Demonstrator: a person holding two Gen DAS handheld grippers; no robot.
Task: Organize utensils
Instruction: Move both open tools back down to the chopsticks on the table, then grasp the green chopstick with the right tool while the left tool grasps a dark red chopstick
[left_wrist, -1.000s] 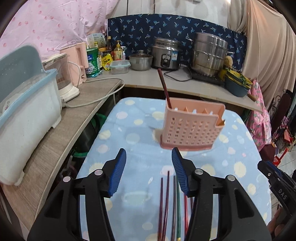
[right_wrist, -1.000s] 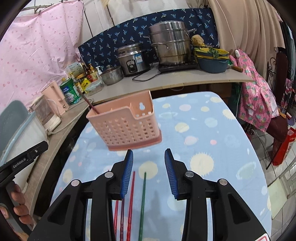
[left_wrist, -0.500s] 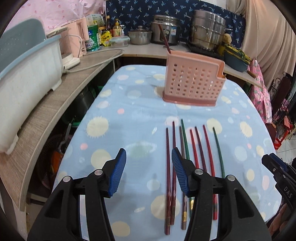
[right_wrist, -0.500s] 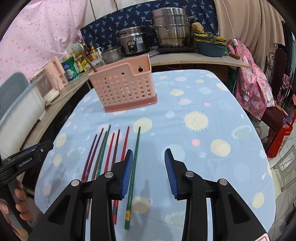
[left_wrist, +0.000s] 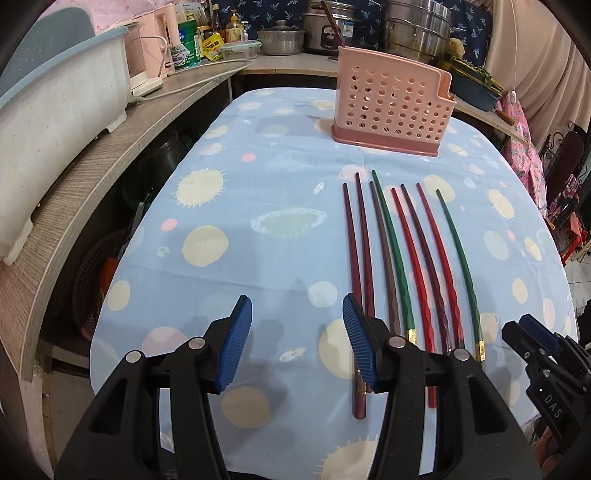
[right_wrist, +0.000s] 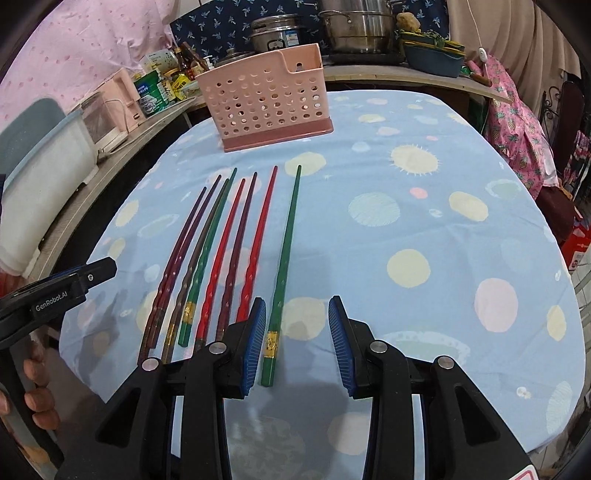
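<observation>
Several chopsticks (left_wrist: 399, 251) (right_wrist: 229, 254), dark red, red, brown and green, lie side by side on the blue spotted tablecloth (left_wrist: 258, 192). Behind them stands a pink perforated utensil holder (left_wrist: 393, 107) (right_wrist: 267, 98) with one dark chopstick (left_wrist: 330, 22) sticking up from it. My left gripper (left_wrist: 297, 343) hangs open just left of the row, its right finger over the leftmost sticks' near ends. My right gripper (right_wrist: 297, 341) is open too, with the outermost green chopstick (right_wrist: 284, 266) ending between its fingers, close to the left pad. Neither holds anything.
A wooden counter (left_wrist: 85, 177) curves along the left with a white and blue dish rack (left_wrist: 55, 96), pink appliances, tins and bottles. Pots and a rice cooker (right_wrist: 275, 31) stand at the back. A chair draped in pink floral cloth (right_wrist: 517, 122) is to the right.
Both grippers have come down and tipped toward the table. The chopsticks' near ends have come into view, and the holder sits higher in both views. Both gaps are unchanged.
</observation>
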